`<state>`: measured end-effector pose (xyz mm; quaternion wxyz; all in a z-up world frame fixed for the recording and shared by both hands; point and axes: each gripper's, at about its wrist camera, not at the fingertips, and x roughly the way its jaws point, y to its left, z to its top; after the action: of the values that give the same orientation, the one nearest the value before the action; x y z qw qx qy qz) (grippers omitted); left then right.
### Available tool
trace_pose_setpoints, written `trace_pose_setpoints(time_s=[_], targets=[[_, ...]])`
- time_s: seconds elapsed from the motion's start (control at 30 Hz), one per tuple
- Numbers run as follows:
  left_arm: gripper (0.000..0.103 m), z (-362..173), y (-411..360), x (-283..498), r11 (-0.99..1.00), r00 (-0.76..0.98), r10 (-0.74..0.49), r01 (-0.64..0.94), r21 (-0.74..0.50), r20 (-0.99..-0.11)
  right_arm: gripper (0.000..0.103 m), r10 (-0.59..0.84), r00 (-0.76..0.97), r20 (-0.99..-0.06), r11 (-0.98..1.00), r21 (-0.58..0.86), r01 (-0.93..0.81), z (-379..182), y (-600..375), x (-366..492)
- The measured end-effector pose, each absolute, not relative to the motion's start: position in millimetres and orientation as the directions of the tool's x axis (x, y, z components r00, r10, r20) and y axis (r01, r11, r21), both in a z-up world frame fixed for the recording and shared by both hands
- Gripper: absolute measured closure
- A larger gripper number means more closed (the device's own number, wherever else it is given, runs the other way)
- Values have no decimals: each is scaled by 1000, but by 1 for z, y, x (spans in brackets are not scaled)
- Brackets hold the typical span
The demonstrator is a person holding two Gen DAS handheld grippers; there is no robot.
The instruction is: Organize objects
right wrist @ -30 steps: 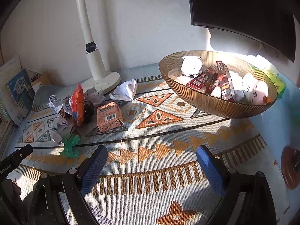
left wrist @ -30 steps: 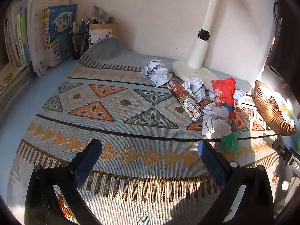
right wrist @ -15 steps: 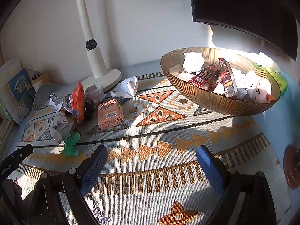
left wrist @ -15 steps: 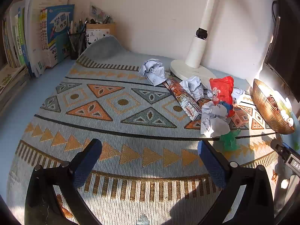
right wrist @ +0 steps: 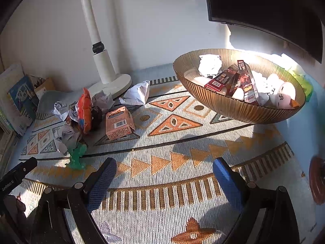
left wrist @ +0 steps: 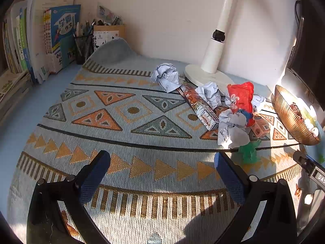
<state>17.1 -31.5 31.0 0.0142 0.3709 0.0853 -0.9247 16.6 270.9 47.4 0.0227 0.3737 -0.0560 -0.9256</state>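
Here, the left gripper is hanging released over the patterned mat, its blue pads spread wide with nothing between them. The right gripper is likewise standing released and empty above the same mat.

From the left wrist view, the clutter is lying at about two o'clock: a crumpled paper ball is sitting just beside the white lamp base, a long printed box is lying flat below it, and a red snack bag is leaning among more crumpled paper. A small green figure is standing just in front of that paper. Books and a pen holder are lining the wall at eleven o'clock.

From the right wrist view, a pink carton is lying on the mat at eleven o'clock, near the snack bag and apart from a folded paper wad. The ribbed golden bowl is sitting at one o'clock, already holding paper, two long boxes and what are probably pale round toys, glare making them hard to read. A dark monitor is hanging above the bowl.
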Motion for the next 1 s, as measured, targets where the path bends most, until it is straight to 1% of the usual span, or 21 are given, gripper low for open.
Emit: trace_pose_setpoints(time_s=[0.7, 0.8, 0.93, 1.0], targets=[[1, 30, -30, 16, -986, -717, 36, 88, -142, -696, 8, -91, -709, -699, -992, 126, 4, 46, 269, 15], [1, 31, -31, 7, -983, -678, 115, 28, -182, -726, 8, -119, -684, -720, -991, 132, 33, 44, 266, 11], [1, 47, -44, -27, -963, -647, 205, -1, -268, -735, 9, -213, -615, -760, -976, 192, 102, 41, 264, -7], [1, 56, -52, -53, -955, -639, 224, 6, -296, -736, 20, -284, -581, -763, -956, 271, 111, 40, 269, -21]])
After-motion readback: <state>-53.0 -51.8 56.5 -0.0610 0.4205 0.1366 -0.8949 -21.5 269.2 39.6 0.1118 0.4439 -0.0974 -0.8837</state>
